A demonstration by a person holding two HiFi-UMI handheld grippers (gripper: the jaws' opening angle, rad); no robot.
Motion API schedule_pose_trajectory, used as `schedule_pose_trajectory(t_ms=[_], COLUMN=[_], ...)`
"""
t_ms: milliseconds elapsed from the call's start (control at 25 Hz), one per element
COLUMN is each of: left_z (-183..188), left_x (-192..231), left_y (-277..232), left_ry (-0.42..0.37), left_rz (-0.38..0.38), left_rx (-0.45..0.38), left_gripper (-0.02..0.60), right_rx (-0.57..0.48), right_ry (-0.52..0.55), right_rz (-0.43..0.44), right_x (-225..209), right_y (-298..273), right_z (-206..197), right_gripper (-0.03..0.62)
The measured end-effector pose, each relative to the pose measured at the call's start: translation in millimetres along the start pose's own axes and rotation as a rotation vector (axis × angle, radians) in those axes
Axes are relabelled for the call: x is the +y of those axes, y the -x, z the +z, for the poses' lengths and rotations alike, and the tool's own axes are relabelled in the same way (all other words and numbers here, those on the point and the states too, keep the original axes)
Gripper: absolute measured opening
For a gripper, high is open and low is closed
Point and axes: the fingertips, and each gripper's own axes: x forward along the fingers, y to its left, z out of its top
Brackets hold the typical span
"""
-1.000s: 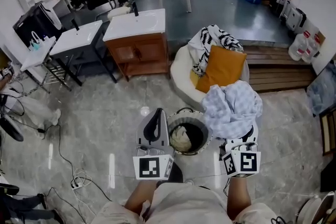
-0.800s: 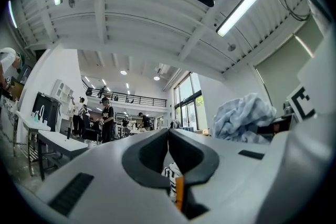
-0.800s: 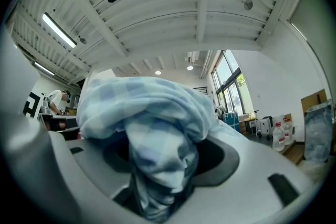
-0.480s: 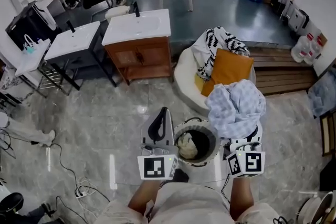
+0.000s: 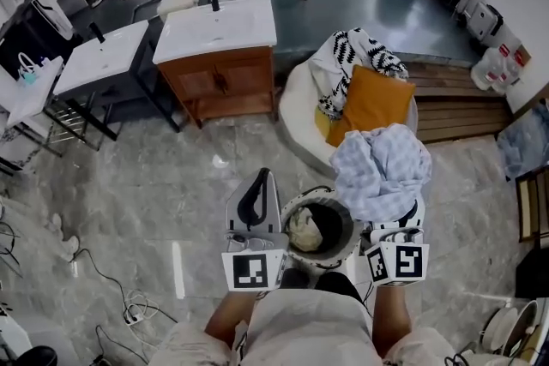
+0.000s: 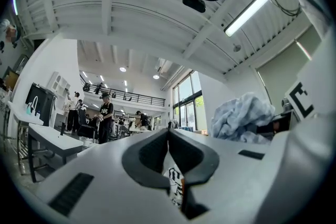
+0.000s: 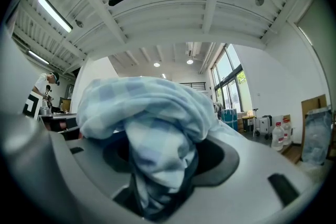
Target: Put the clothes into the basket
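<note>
Holding the blue checked cloth (image 5: 380, 169) tight, the right tool (image 5: 393, 229) has it bunched on top, just right of the basket (image 5: 341, 246). The left tool (image 6: 168, 144), pinched closed and empty, sits just left.

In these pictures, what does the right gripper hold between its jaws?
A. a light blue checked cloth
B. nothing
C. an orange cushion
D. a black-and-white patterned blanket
A: in the right gripper view, the jaws of the right gripper are closed on a light blue checked cloth that bunches up over them.
</note>
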Motion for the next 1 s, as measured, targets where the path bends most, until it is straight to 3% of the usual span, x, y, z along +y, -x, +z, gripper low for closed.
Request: schedule_pose_trajectory(t_ms=[560, 840, 1000], left_z=[-84.4, -134.0, -169.5], left_x=[-30.0, -60.2, -68.2], left_y=[-38.5, -46.8, -55.7], left_ry=[-0.005, 0.013, -0.004], left_rz=[-0.055, -0.062, -0.057], left_rx=[0.077, 0.117, 0.18], left_gripper=[0.008, 0.008, 0.008], right_rx=[0.184, 0.395, 0.508], right_ry=[-0.094, -0.163, -0.205], right_rz=[-0.008, 0.015, 0.033], right_x=[-37.6, -53.8, -55.8], right_y=[-21.1, -13.4, -12.0], right_z=[-113.5, -212.5, -281.8], right_gripper=[0.253, 0.253, 0.253])
